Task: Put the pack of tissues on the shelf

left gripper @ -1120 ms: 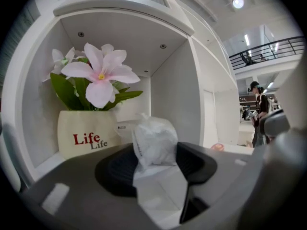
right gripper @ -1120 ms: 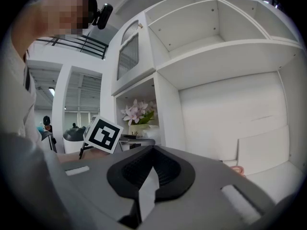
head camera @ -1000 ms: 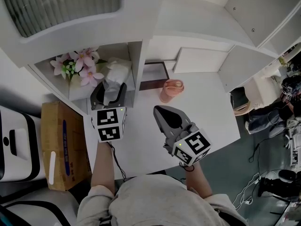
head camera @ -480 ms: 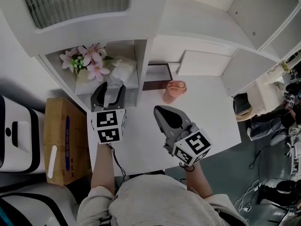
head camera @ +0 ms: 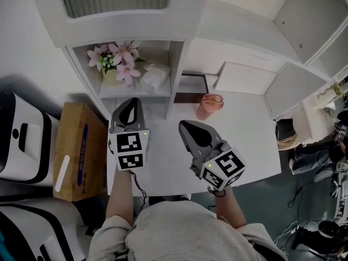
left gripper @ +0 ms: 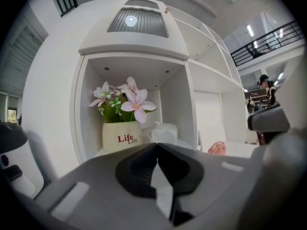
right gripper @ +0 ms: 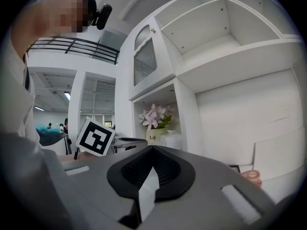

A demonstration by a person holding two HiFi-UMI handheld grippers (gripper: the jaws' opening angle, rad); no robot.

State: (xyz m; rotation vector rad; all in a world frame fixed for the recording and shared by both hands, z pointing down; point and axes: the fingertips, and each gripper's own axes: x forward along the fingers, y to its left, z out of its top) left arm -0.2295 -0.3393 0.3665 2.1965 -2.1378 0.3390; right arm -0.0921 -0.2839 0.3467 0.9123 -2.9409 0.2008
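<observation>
White tissue pack (head camera: 155, 76): lying on shelf (head camera: 130, 92) beside flower pot (left gripper: 122, 137)
Left gripper (head camera: 132, 100): fingers together, empty
Right gripper (head camera: 184, 125): fingers together, empty
Remaining: nothing, apparently

Side by side, left tongs (head camera: 130, 100) and right tongs (head camera: 183, 124), jaws of both together, empty; forearms bare.
</observation>
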